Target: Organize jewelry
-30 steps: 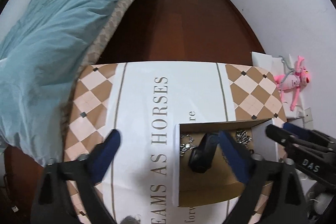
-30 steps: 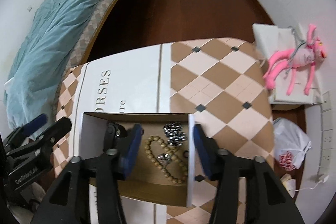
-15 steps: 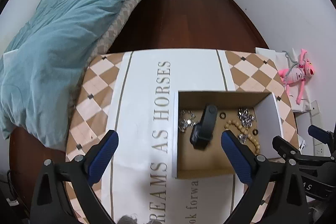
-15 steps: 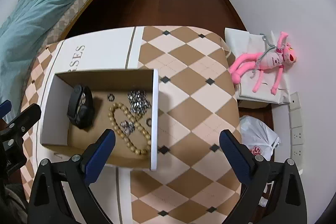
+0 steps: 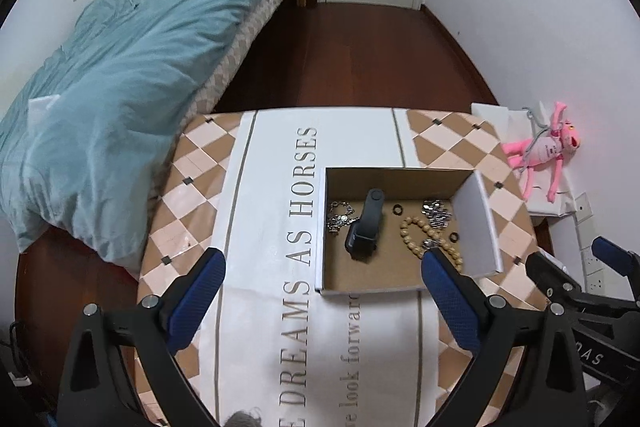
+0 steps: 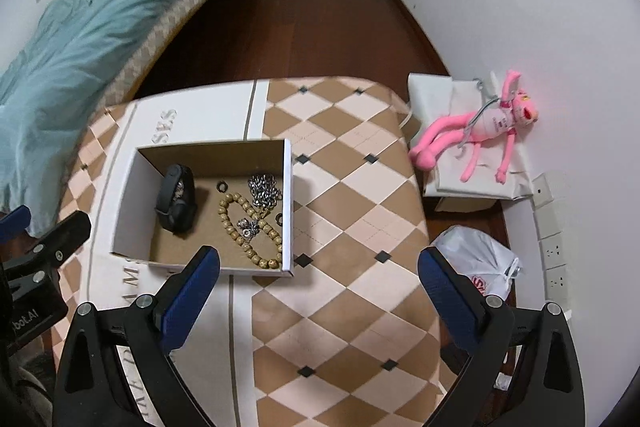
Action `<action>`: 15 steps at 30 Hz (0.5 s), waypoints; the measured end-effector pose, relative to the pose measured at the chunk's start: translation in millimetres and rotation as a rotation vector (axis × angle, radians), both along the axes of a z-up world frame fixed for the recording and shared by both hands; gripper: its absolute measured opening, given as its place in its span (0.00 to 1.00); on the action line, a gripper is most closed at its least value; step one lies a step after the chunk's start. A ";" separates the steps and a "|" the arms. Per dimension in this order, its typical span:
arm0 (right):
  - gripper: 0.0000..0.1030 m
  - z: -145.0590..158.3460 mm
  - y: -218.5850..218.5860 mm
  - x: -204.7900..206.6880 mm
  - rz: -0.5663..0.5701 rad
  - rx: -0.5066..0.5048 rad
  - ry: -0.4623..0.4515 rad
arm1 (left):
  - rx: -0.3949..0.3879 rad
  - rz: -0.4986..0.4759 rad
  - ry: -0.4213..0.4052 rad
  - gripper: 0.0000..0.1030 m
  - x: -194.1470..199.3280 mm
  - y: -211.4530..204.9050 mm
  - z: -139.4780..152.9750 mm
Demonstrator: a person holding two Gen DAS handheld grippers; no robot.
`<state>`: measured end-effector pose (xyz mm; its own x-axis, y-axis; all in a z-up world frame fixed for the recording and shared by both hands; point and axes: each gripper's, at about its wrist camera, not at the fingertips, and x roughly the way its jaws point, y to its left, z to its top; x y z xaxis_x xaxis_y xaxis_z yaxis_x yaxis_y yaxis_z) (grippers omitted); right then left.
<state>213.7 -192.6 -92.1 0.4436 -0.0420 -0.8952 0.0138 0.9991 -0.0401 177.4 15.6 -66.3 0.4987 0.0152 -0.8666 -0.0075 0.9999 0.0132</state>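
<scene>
i think the job is almost done. all the jewelry i can see sits inside the cardboard box on the table. in the box there is a black watch, a string of wooden beads, a shiny silver chain by the right wall, a small silver charm lying on the beads, and two little dark rings. from the left camera i also see another thin chain on the left side of the watch. i see no jewelry lying out on the cloth, so maybe nothing is left to put away. the pieces are a bit bunched up, so some tidying inside the box could still be needed.

my right gripper is spread wide with nothing in it. its jaws have just been opening, and it hangs over the cloth, just beside the box. my left gripper is spread wide too, empty, above the near edge of the box.

around us there is a bed with a blue blanket, a pink plush toy on a white bag by the wall, and a white plastic bag on the floor. nothing blocks the way to the box. the box walls are tall, so i must reach in from above.
</scene>
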 end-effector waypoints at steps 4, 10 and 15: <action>0.98 33.0 -6.5 -27.8 -0.014 0.020 -0.064 | -0.002 0.001 -0.055 0.97 -27.0 -0.9 30.3; 0.98 85.8 -12.9 -82.5 -0.019 0.031 -0.167 | 0.013 0.021 -0.141 0.97 -76.4 -1.3 78.2; 0.98 123.6 -11.1 -124.6 -0.014 0.020 -0.246 | 0.020 0.027 -0.207 0.97 -113.3 -0.2 108.5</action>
